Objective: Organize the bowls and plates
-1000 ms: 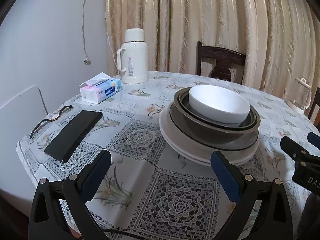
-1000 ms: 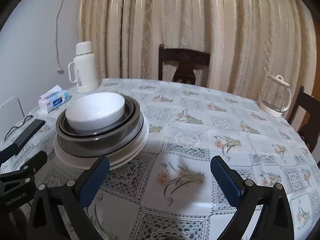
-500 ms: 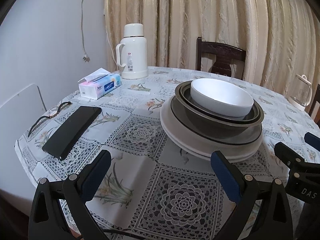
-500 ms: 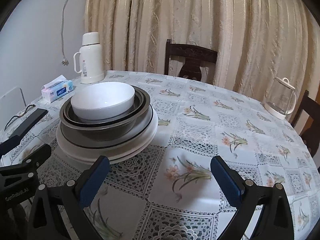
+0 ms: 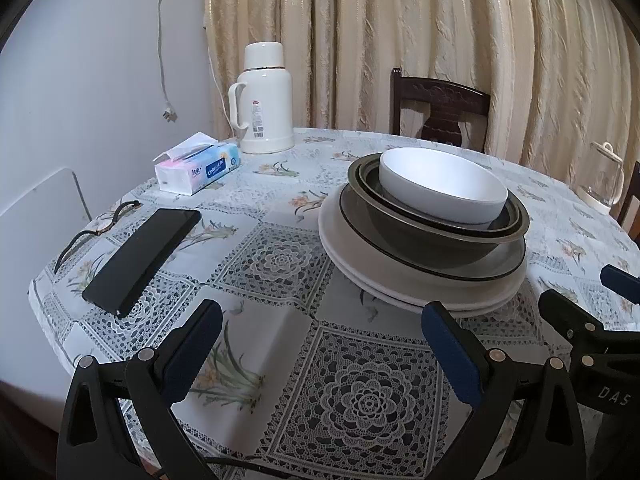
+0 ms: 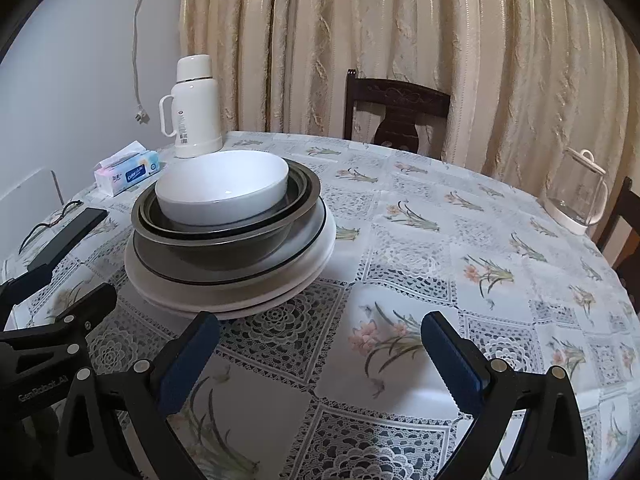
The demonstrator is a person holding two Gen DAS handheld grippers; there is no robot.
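Beside the stacked dishes (image 5: 424, 240) lie a phone (image 5: 142, 256) and tissue box (image 5: 198, 168); both hand-held grippers gape, empty.

Looks like a home dining room: round table (image 6: 500, 240) with a flowery lace-print cloth, dark wooden chair (image 6: 398, 114), heavy beige curtains (image 6: 400, 32), plus a thermos (image 5: 264, 100), tissue pack (image 5: 198, 168) and glass kettle (image 6: 576, 194).
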